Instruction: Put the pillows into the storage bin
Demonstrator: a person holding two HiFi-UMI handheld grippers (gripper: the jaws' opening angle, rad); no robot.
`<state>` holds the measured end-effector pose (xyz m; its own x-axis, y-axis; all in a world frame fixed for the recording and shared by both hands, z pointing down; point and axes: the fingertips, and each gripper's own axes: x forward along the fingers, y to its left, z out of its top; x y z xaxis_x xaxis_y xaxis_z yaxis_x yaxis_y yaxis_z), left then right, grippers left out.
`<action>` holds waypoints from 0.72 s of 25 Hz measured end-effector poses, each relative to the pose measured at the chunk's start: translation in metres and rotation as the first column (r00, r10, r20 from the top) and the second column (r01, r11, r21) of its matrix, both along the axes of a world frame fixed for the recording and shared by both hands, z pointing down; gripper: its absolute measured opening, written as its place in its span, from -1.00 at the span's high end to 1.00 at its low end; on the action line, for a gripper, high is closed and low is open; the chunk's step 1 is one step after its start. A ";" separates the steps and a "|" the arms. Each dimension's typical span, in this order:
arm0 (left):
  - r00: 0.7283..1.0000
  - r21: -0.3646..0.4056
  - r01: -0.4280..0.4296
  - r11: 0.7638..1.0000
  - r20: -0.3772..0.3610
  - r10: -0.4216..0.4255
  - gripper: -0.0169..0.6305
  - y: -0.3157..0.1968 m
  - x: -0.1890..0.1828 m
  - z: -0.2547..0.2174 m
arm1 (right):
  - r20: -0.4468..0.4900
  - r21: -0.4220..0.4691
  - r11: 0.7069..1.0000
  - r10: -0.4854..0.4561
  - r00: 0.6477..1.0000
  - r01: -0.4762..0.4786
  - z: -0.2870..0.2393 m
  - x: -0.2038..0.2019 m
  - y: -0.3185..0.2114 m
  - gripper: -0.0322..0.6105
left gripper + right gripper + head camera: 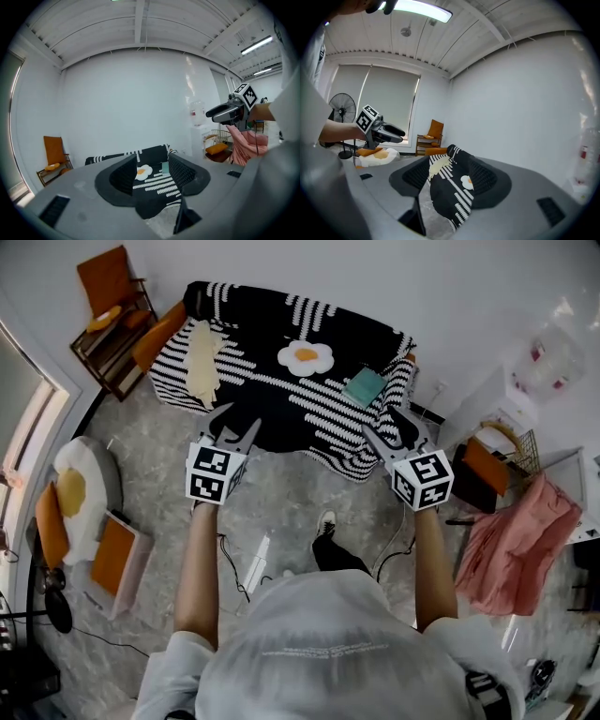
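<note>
left gripper, right gripper: both spread, empty, facing sofa
next, likely: pinch egg pillow at opposite edges, deep bite, lift level.

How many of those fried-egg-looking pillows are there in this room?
2. The small egg pillow lies on the striped sofa; the larger egg pillow lies low at the room's left side. More may be hidden from view.

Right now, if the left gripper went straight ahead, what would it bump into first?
Probably the black-and-white striped blanket. The left gripper is open and empty; the blanket fills the gap between its jaws, with the fried-egg pillow farther back. Depth is hard to judge.
</note>
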<state>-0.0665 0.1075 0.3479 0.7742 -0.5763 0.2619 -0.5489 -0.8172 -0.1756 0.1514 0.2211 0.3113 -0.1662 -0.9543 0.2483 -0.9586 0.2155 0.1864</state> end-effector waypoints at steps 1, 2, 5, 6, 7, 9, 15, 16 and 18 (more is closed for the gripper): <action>1.000 -0.003 -0.005 1.000 0.007 0.005 0.29 -0.005 0.005 0.003 | 0.003 -0.001 1.000 -0.002 1.000 0.002 0.003 0.003 -0.008 0.07; 1.000 -0.007 -0.010 1.000 0.017 0.011 0.29 -0.011 0.011 0.006 | 0.004 -0.005 1.000 -0.005 1.000 0.006 0.007 0.006 -0.016 0.07; 0.998 -0.020 -0.026 0.999 0.053 0.027 0.29 -0.034 0.030 0.020 | 0.008 -0.024 0.999 -0.023 1.000 0.023 0.025 0.015 -0.048 0.06; 0.997 -0.025 -0.031 0.999 0.064 0.032 0.29 -0.043 0.038 0.025 | 0.013 -0.029 0.999 -0.030 0.999 0.030 0.032 0.020 -0.061 0.06; 0.996 -0.030 -0.036 0.999 0.076 0.039 0.29 -0.053 0.047 0.030 | 0.021 -0.033 0.999 -0.036 0.999 0.037 0.039 0.025 -0.074 0.05; 0.993 -0.037 -0.053 0.998 0.103 0.056 0.29 -0.076 0.068 0.040 | 0.045 -0.042 0.998 -0.045 0.998 0.047 0.053 0.040 -0.105 0.05; 0.979 -0.092 -0.094 0.991 0.174 0.109 0.29 -0.160 0.145 0.065 | 0.094 -0.105 0.992 -0.054 0.994 0.064 0.092 0.098 -0.205 0.04; 0.977 -0.102 -0.097 0.990 0.180 0.114 0.29 -0.173 0.159 0.068 | 0.107 -0.116 0.991 -0.053 0.993 0.066 0.098 0.109 -0.219 0.04; 0.971 -0.118 -0.106 0.987 0.201 0.129 0.29 -0.196 0.183 0.075 | 0.137 -0.132 0.989 -0.048 0.989 0.066 0.109 0.129 -0.245 0.04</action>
